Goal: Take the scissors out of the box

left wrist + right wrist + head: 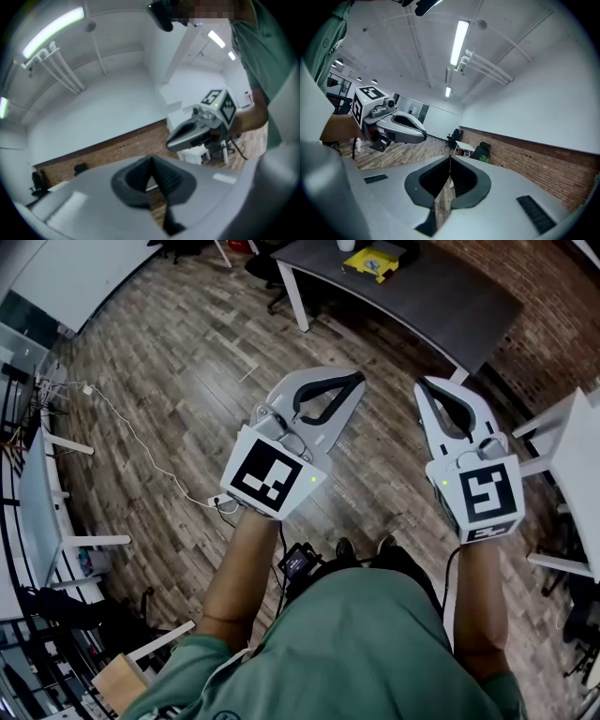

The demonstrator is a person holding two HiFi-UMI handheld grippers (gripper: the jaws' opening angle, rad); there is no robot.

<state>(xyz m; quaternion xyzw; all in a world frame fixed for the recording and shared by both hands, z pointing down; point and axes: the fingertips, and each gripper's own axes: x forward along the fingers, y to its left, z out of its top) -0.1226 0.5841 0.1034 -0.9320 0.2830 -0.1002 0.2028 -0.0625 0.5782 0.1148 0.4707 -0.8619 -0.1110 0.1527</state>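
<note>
No scissors and no box show in any view. In the head view both grippers are held up in front of the person's chest over a wooden floor. My left gripper (359, 381) points up and to the right, and its jaw tips meet with nothing between them (151, 159). My right gripper (422, 386) points up and slightly left, also shut and empty (450, 159). Each gripper view looks out at ceiling and walls and catches the other gripper: the right gripper (199, 129) and the left gripper (396, 125).
A dark grey table (450, 301) with a yellow object (372, 261) stands ahead. A white table (579, 451) is at the right, white desks (37, 493) at the left. A white cable (122, 427) lies on the floor. A brick wall (525, 159) runs along one side.
</note>
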